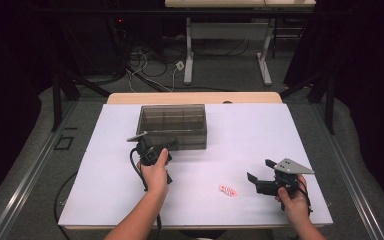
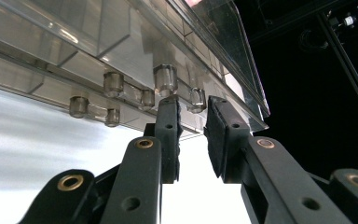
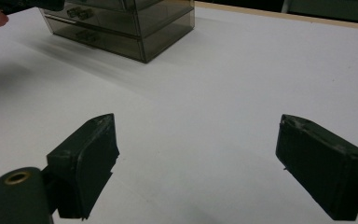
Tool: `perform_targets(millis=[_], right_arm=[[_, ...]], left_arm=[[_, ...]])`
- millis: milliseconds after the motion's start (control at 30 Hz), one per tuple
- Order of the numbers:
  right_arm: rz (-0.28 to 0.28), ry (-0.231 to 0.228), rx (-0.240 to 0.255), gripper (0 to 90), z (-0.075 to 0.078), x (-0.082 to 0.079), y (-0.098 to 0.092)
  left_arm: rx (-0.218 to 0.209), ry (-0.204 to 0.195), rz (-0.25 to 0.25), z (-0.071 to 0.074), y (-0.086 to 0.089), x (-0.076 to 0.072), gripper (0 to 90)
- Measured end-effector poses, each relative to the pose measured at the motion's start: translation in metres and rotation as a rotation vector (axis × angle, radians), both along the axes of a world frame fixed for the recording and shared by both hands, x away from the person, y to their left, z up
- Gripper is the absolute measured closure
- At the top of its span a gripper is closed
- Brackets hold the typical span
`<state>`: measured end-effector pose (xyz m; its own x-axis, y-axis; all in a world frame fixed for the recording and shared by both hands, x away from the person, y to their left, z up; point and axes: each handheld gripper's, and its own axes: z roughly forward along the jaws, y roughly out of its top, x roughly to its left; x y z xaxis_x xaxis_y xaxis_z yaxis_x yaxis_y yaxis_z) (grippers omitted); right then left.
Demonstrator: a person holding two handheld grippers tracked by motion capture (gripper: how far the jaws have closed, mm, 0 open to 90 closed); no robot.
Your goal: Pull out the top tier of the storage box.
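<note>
My left gripper (image 2: 192,105) sat at the drawer box (image 1: 172,125), jaws slightly parted around a knob (image 2: 196,99); my right gripper (image 3: 196,158) gaped wide, empty.

Dark room; grey carpet (image 1: 220,75), white-legged desk (image 1: 227,30) behind.

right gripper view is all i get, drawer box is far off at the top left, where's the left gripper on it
Observer: In the high view, the left gripper is at the front face of the drawer box.
Operator: is it clamped on a knob
Observer: No. The left gripper view shows its jaws slightly apart with nothing between them, tips close to a clear knob.
Operator: anything lying near my gripper
Observer: In the high view, a small pink thing lies on the white table, left of the right gripper.
</note>
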<state>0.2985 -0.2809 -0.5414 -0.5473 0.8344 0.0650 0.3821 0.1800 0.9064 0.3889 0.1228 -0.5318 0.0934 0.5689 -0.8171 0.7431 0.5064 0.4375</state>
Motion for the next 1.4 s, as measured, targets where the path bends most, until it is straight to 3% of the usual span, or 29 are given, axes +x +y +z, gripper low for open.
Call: perform_targets(millis=[500,667,1400], right_arm=[[0.001,-0.001,-0.003,12.3,0.000,0.000,0.000],[0.001,0.000,-0.004,12.3,0.000,0.000,0.000],[0.002,0.002,-0.004,13.0,0.000,0.000,0.000]], left_arm=[[0.010,0.010,-0.023,0.001,-0.002,0.005,80.7],[-0.011,0.023,-0.026,0.000,-0.001,0.006,81.1],[-0.016,0.007,-0.039,-0.003,0.001,-0.011,81.7]])
